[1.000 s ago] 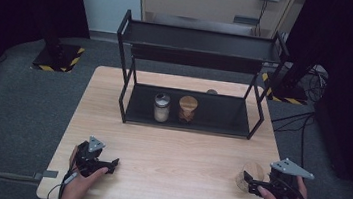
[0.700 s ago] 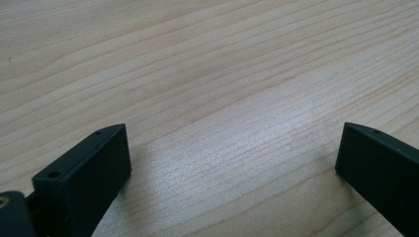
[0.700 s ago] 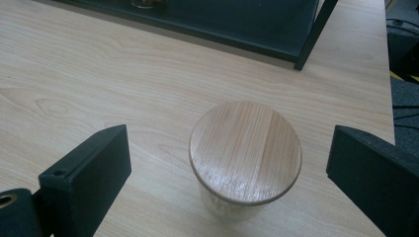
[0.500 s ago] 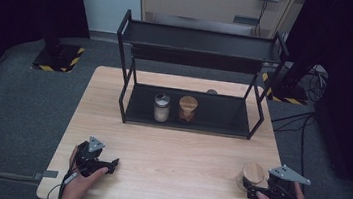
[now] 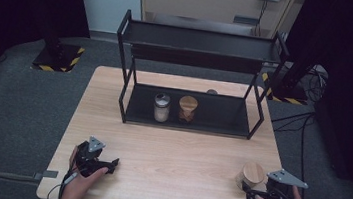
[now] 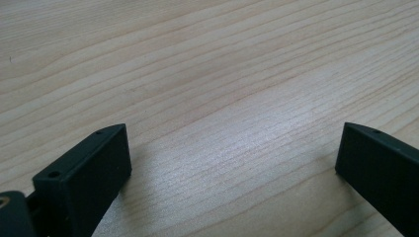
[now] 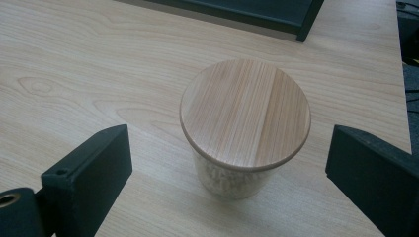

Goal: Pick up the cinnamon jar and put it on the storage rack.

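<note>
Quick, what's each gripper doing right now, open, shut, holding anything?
Left gripper: open, nothing between its jaws, just bare table.
Right gripper: open, jaws either side of the wooden-lidded jar, not touching it.

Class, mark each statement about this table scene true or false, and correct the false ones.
1. The right gripper is clamped on the jar. False: its jaws stand open, clear of the jar's sides.
2. The jar has a wooden lid. True.
3. Two jars stand on the rack's lower shelf. True.
4. The left gripper holds a jar. False: its jaws are open over bare table.
5. The rack's top shelf holds a jar. False: it looks bare.
</note>
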